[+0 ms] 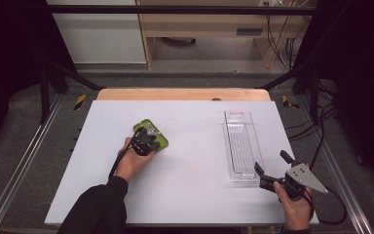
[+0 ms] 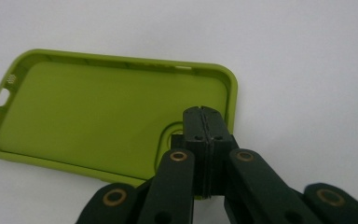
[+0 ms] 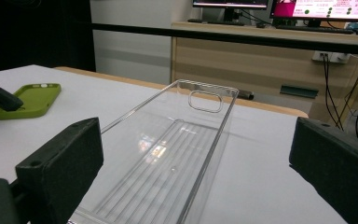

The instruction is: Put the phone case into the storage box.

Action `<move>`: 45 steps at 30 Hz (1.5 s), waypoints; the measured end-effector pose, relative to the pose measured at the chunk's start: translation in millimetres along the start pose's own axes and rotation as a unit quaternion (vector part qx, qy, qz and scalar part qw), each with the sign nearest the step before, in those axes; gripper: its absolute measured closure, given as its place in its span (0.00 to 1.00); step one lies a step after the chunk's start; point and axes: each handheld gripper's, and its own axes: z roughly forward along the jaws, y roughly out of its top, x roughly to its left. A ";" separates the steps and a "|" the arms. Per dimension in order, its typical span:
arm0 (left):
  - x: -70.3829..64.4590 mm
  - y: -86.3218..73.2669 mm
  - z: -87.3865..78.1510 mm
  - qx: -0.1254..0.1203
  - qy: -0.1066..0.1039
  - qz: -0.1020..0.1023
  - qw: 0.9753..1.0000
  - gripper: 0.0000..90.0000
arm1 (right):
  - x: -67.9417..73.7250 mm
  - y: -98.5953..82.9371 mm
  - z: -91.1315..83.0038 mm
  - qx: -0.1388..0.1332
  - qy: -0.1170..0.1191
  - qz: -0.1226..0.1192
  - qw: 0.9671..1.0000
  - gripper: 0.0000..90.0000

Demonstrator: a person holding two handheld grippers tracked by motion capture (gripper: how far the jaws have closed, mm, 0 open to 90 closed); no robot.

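Note:
A lime-green phone case (image 2: 88, 112) lies hollow side up on the white table (image 1: 190, 170), left of centre (image 1: 162, 141). My left gripper (image 2: 204, 119) is shut, its joined jaws resting over the case's inside by the camera cutout, with nothing visible between them. In the high view this gripper (image 1: 145, 142) covers the case's near end. A clear plastic tray (image 1: 241, 141) lies lengthwise at the right. My right gripper (image 1: 271, 162) stands open just off the tray's near end; its wide-spread jaws (image 3: 198, 156) frame the empty tray (image 3: 205, 86). The green case (image 3: 28, 100) sits far left.
The table's wooden far edge (image 1: 182, 94) borders a gap to a desk and cabinet (image 1: 199, 29). Black frame bars and cables (image 1: 321, 126) run along the right side. Bare white surface lies between the case and the tray.

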 end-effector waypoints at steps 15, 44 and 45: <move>-20.7 -15.2 -10.4 -0.020 -0.044 -0.022 0.999 1.00 | 0.1 -0.7 -0.6 0.003 -0.002 0.001 1.000 0.03; -98.7 -28.3 -29.6 -0.032 -0.086 0.008 0.996 1.00 | -0.4 -0.3 -2.4 -0.001 -0.010 -0.003 1.000 0.06; -100.3 -28.0 -29.9 -0.031 -0.089 0.009 0.996 1.00 | -0.4 -0.5 -2.4 0.000 -0.010 -0.003 1.000 0.06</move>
